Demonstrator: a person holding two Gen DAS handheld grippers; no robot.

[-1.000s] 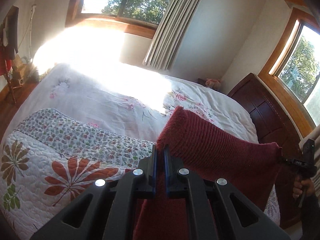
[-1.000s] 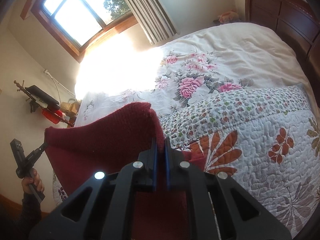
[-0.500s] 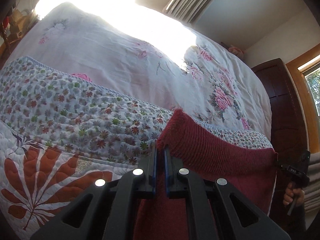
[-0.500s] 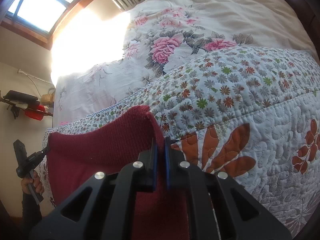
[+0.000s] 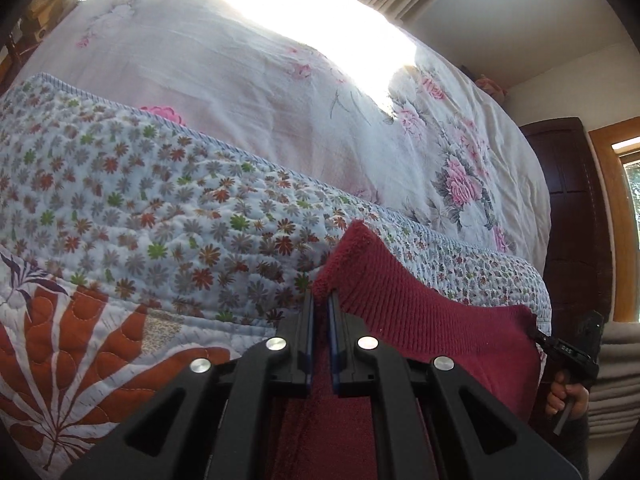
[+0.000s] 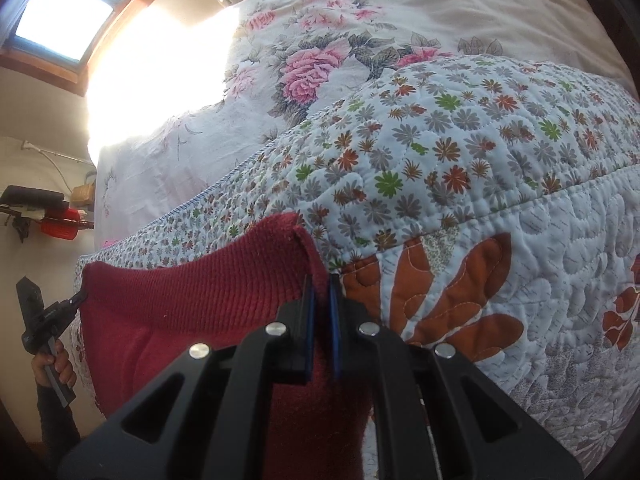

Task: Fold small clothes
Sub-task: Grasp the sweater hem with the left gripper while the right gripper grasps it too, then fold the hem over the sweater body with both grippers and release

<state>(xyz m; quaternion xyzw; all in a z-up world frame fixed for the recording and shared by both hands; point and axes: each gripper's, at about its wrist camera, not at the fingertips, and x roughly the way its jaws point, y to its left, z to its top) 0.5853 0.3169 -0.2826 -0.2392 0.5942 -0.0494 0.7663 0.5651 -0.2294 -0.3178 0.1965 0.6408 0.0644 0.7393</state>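
In the left wrist view, a corner of the red knit garment is pinched by the left tool above the quilt — its far corner is held by the right tool.

In the right wrist view, the right tool is clamped on the other corner; the left tool is seen gripping the opposite end — the garment is stretched between them over the bed.

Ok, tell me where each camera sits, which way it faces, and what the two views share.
Left wrist: rides the left gripper, looking along its fingers across the quilt; the right gripper and hand show at far right.
Right wrist: rides the right gripper, facing the same bed; the left gripper and hand show at far left.
Shared: the red knit garment, each gripper pinching one corner.
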